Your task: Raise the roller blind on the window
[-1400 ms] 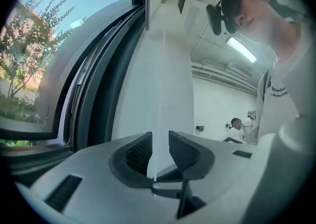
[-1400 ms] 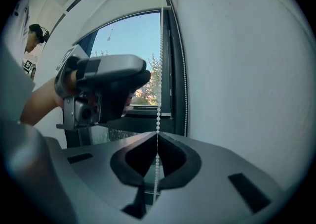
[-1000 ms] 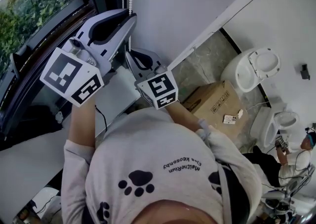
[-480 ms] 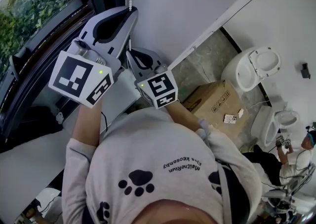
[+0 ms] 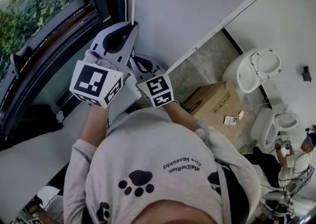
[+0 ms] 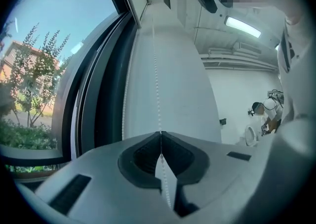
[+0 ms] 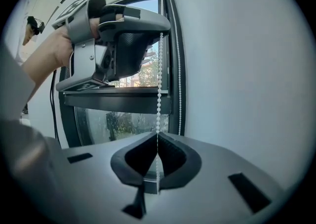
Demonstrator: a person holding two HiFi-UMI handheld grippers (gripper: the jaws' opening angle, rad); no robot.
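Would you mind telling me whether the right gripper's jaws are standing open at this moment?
No, the right gripper has its jaws pressed together on the bead chain.

- Left gripper (image 5: 131, 26) is shifting toward 4 o'clock in the head view, closing up on the right gripper (image 7: 157, 136).
- Its jaws, apart a second ago, are now pinching the bead chain (image 6: 157, 69).

A cardboard box (image 5: 213, 102) lies on the floor near 2 white toilets (image 5: 252, 69); trees (image 5: 34, 5) outside.
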